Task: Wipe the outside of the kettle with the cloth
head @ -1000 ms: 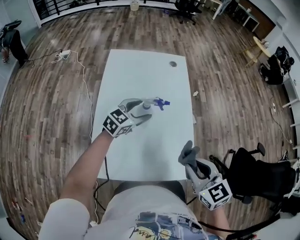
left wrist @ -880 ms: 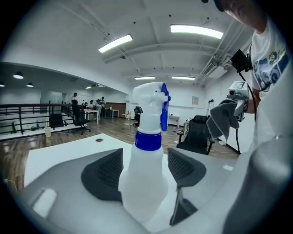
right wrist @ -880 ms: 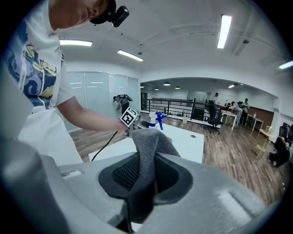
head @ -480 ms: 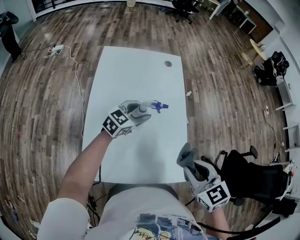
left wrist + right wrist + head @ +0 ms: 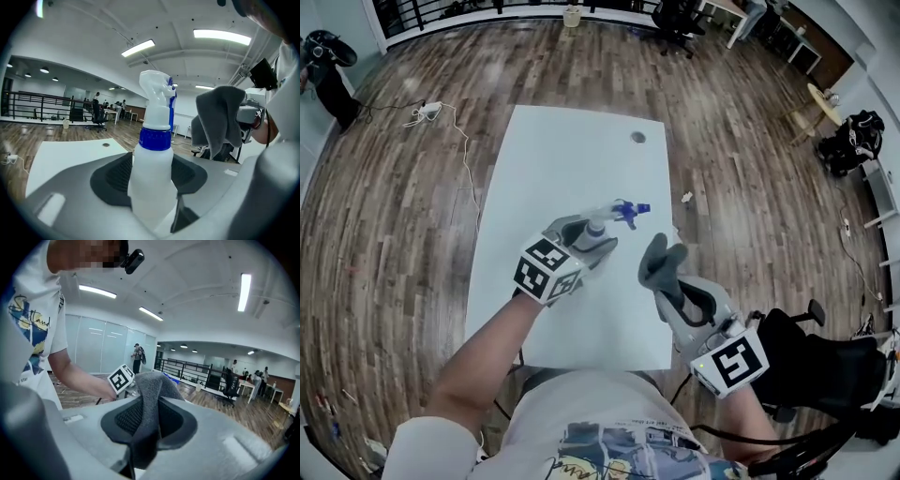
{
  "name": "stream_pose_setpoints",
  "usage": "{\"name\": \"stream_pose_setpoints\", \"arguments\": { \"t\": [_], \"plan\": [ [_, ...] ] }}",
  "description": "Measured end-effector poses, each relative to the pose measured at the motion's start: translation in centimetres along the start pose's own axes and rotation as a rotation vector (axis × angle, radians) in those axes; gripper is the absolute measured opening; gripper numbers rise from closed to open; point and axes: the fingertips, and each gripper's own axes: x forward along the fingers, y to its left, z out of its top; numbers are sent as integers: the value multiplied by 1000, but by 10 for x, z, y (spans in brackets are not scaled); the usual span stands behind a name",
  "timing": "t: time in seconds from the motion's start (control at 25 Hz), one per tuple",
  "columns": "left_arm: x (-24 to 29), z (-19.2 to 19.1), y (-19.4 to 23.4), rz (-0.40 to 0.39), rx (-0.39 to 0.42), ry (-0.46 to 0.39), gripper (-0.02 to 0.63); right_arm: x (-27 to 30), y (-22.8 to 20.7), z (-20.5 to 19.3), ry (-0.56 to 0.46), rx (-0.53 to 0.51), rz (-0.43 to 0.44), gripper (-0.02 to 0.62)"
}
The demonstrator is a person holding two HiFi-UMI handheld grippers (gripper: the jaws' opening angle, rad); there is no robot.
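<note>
– How did the two tools stand?

– The left gripper [image 5: 584, 238] was clamped on a white plastic spray bottle [image 5: 152, 154] with a blue collar and blue nozzle, its pads pressed against the body on both sides. The right gripper [image 5: 667, 281] was closed on a grey fleecy cloth [image 5: 151, 399], which stuck up in a fold beyond the jaw tips.

– And where were they?

– Both were over the near half of the white rectangular table [image 5: 572, 159]. The bottle was near the middle, its nozzle aimed towards the right edge. The cloth was just beside it, closer to the near right corner, not touching the bottle.

– What else was on the table?

– Only a small round grommet hole [image 5: 638, 138] near the far right corner.

– And the room?

– There was a brown wooden plank floor [image 5: 403, 234], with a white cable and socket strip [image 5: 427, 111] lying off the far left corner. A small white scrap [image 5: 687, 198] lay just off the right edge, and a black office chair [image 5: 811, 347] stood by the near right corner. A black railing [image 5: 441, 9] ran along the far side, and long strip lights [image 5: 138, 48] hung on the white ceiling.
</note>
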Motion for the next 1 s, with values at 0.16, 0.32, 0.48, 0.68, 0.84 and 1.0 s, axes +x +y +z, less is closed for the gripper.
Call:
{"name": "stream_pose_setpoints", "arguments": {
  "t": [0.16, 0.32, 0.48, 0.68, 0.84, 1.0],
  "plan": [
    [-5, 13, -17, 16, -26, -12, 233, 24, 12, 39, -93, -63, 72, 75],
    [0, 18, -43, 45, 9, -2, 233, 33, 22, 46, -92, -123, 147, 75],
    [-4, 19, -60, 58, 49, -3, 233, 40, 22, 49, -109, -129, 162, 75],
    [-20, 11, -58, 75, 45, -1, 233, 40, 16, 44, -116, -98, 148, 74],
    [-28, 7, -57, 85, 41, 19, 232, 33, 10, 41, -109, -92, 145, 74],
    [-29, 4, -56, 95, 15, 25, 232, 23, -4, 34, -96, -61, 117, 74]
  ]
}}
